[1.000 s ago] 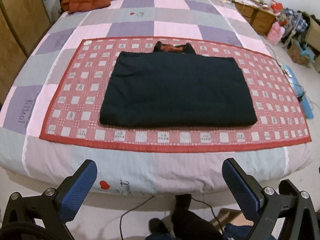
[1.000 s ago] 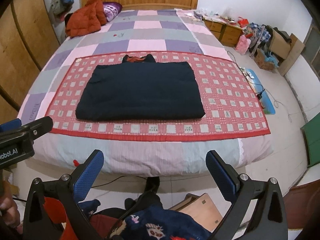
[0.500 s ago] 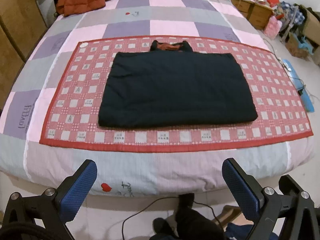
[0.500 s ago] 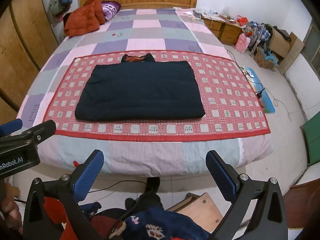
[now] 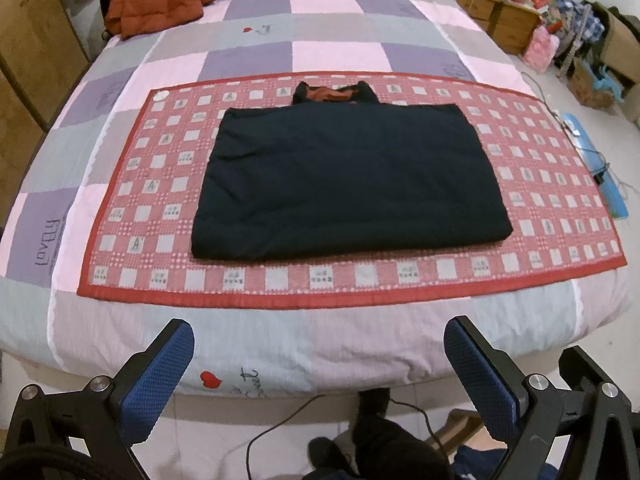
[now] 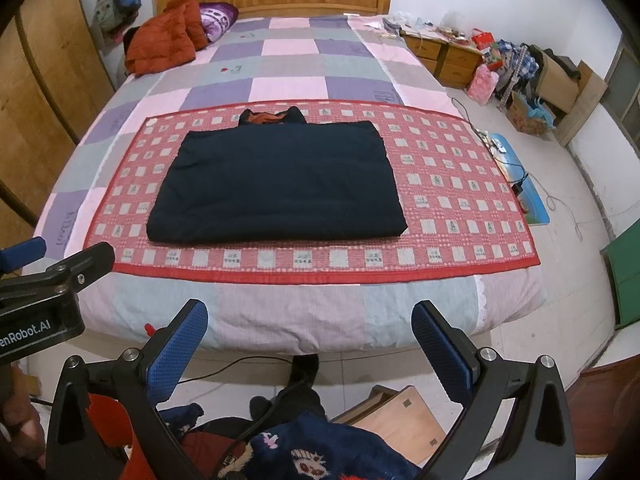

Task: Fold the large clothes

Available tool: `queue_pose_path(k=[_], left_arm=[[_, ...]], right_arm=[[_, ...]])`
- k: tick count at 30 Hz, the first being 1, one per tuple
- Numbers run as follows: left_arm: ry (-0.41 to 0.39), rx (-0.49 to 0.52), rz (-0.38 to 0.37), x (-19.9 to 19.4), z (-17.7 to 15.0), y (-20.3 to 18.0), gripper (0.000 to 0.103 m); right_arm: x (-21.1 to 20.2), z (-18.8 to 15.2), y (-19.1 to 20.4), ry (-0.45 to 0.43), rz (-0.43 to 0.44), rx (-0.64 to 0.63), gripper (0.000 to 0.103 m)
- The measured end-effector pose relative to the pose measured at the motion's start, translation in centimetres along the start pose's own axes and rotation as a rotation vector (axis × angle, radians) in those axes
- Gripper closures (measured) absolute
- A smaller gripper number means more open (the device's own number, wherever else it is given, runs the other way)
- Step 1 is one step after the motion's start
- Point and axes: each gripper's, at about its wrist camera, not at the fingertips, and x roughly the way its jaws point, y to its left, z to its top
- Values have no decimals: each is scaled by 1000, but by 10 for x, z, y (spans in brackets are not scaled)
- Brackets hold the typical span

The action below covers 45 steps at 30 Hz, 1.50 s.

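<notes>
Left wrist view: dark jacket point(image 5: 348, 180) lies flat as a neat rectangle in the middle of the red checked mat point(image 5: 132, 184), collar w/ orange lining poking out at the jacket's far edge. Looks already folded; the mat probably serves as the work zone, so the jacket sits centred on it for reach from the near bed point(image 5: 280, 344) edge. Left gripper point(image 5: 320, 364) hangs short of the jacket, off the near edge of the bed, fingers point(image 5: 160, 376) spread wide w/ nothing between them. Orange coat point(image 5: 156, 0) sits well beyond the jacket, near the headboard end.

Vs 1 s ago: this view has tilted/risen a bit, so the jacket sits lower in view and more bed shows beyond it; the jacket itself hasn't shifted on the mat.

Right wrist view: right gripper point(image 6: 310, 340) also held back from the jacket point(image 6: 276, 184), fingers point(image 6: 440, 348) released, empty. Left gripper body shows at the left, nearer the jacket than 1 s ago, suggesting approach or final check. Jacket shape unchanged. Nightstand point(image 6: 444, 56) is off to the jacket's far right.
</notes>
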Motion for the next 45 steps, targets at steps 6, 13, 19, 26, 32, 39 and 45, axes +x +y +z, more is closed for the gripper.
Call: queue_pose_path(k=[6,13,19,26,32,39,45], left_arm=[[1,-2,2,0,0,-2,0],[2,3,2,0,-1,-2,0],[4,2,1,1,-1,-4,0],[5,17,-6,2,-5,-14,0],[10,33,-13,6,-6,-20,0],[8,37,-12,5,-5,-24,0],[11,33,-12,4,-4,-26,0]], right_arm=[[1,1,-5,-2,0,0,0],[1,2,-12,0,1,3,0],[1,2,-12,1,1,3,0],[-1,4,-20,2,-6,13,0],[1,6,-24,5,-11,18,0],[2,5,-28,7,-12,22,0],[3,6,-30,10,-11,27,0]])
